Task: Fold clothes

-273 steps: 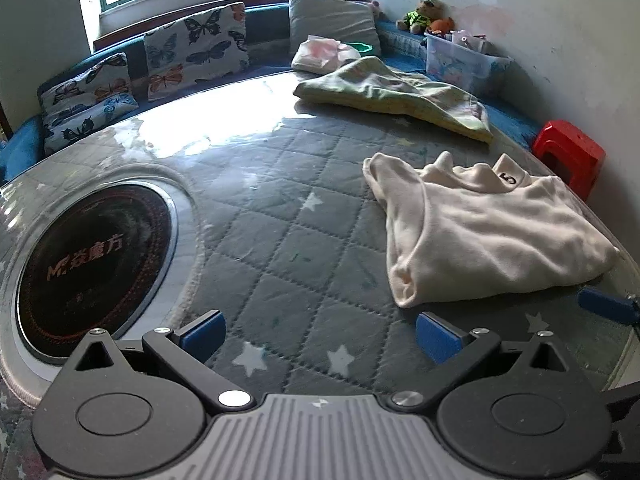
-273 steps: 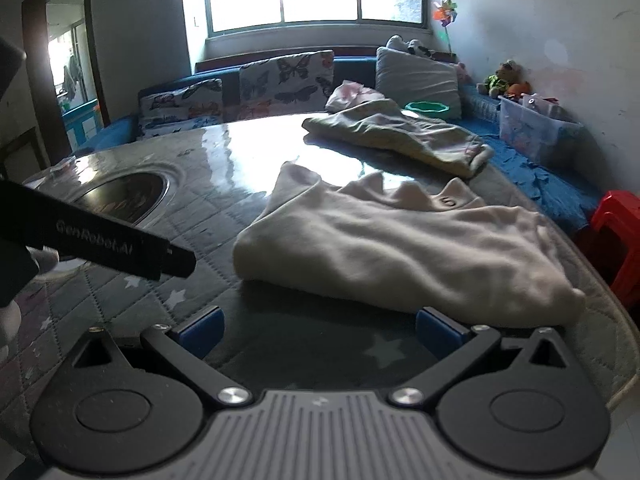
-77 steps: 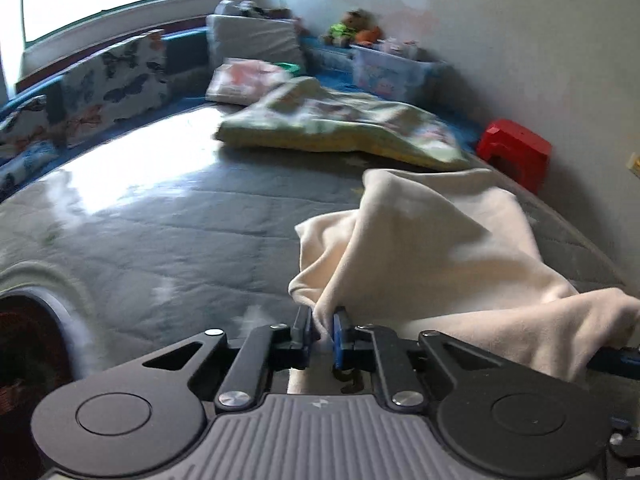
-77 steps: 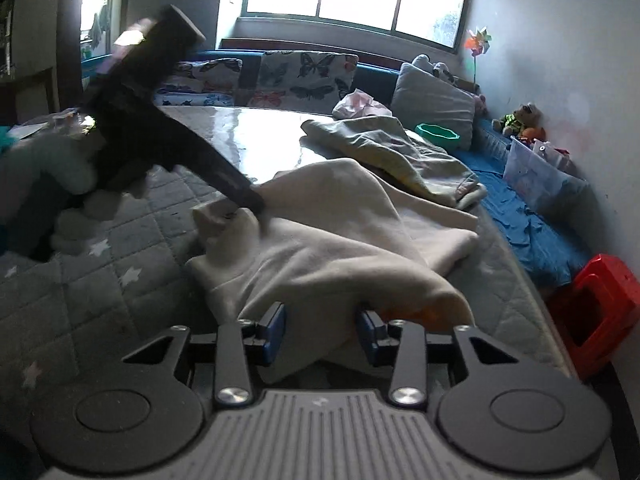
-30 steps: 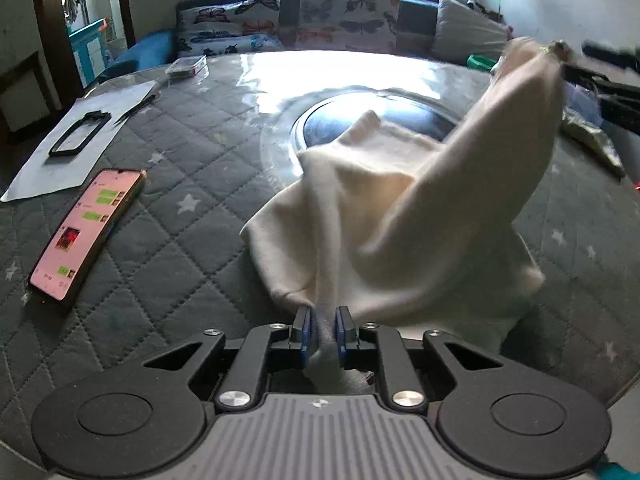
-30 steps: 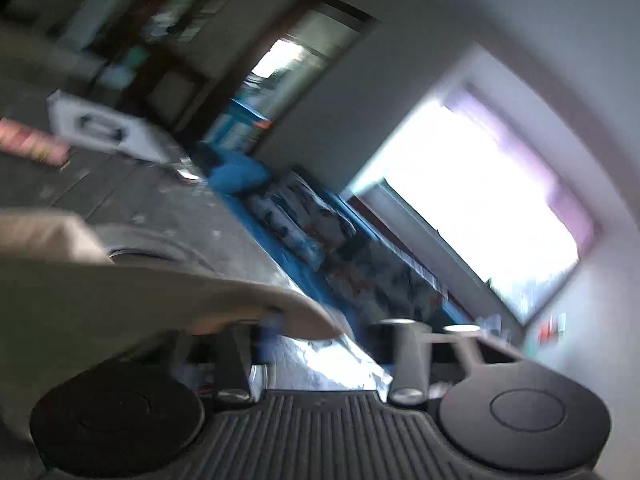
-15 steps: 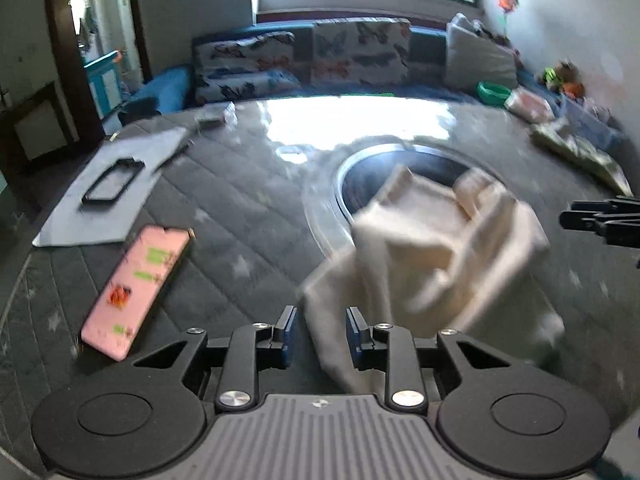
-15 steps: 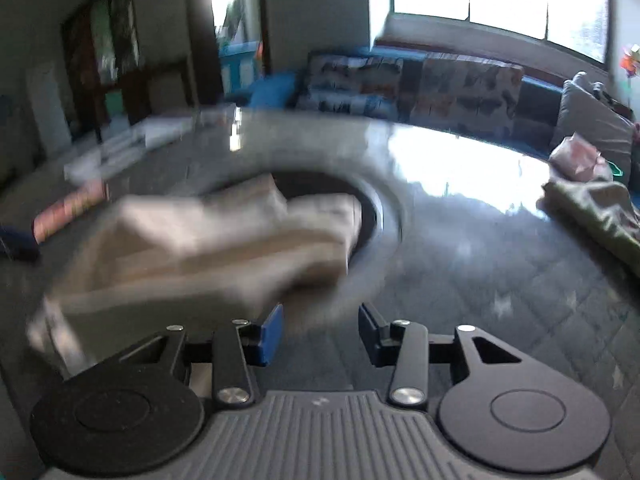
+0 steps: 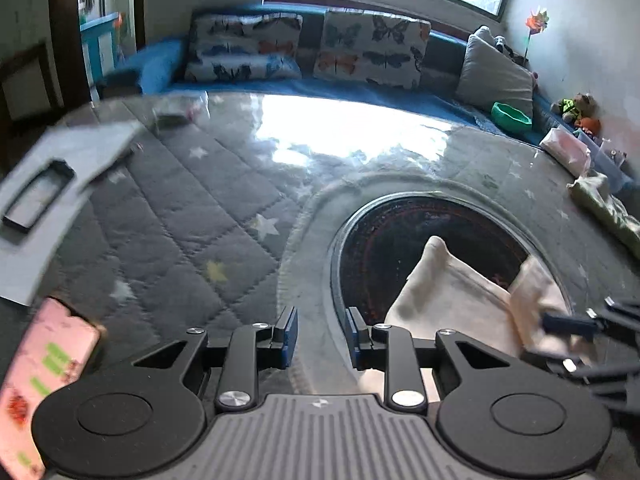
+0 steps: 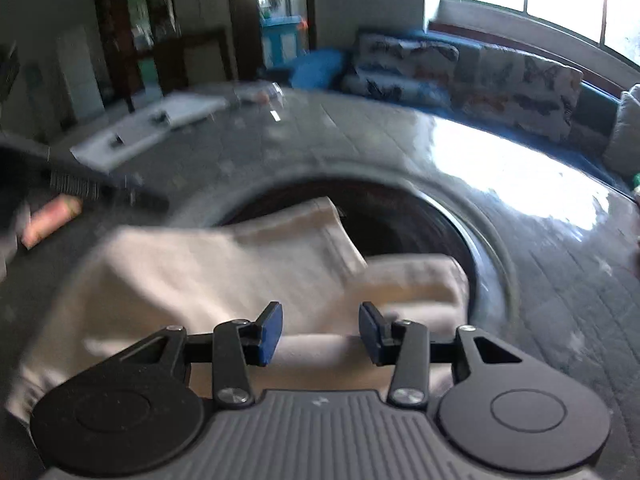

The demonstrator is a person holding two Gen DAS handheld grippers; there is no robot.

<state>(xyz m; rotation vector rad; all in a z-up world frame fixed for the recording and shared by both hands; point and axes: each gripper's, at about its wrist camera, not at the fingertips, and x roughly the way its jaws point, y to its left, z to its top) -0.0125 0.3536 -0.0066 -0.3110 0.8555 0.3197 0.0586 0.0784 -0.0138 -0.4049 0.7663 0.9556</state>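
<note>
A cream sweater (image 10: 224,280) lies bunched on the round table, partly over the dark round glass inset (image 10: 400,212). In the left wrist view the cream sweater (image 9: 460,300) lies to the right of my left gripper (image 9: 320,338), which is open and empty over the inset's rim (image 9: 316,240). My right gripper (image 10: 320,332) is open and empty just above the sweater's near edge. The right gripper's tips (image 9: 568,324) show at the right edge of the left wrist view, over the sweater.
A pink phone (image 9: 44,364) and grey paper with a black frame (image 9: 48,184) lie at the table's left. A green-yellow garment (image 9: 608,208) lies at the far right. A cushioned bench (image 9: 320,48) runs behind the table.
Both grippers have let the cream sweater go and it has dropped onto the table by the glass inset. Both jaws have opened wider and the left gripper has moved left of it.
</note>
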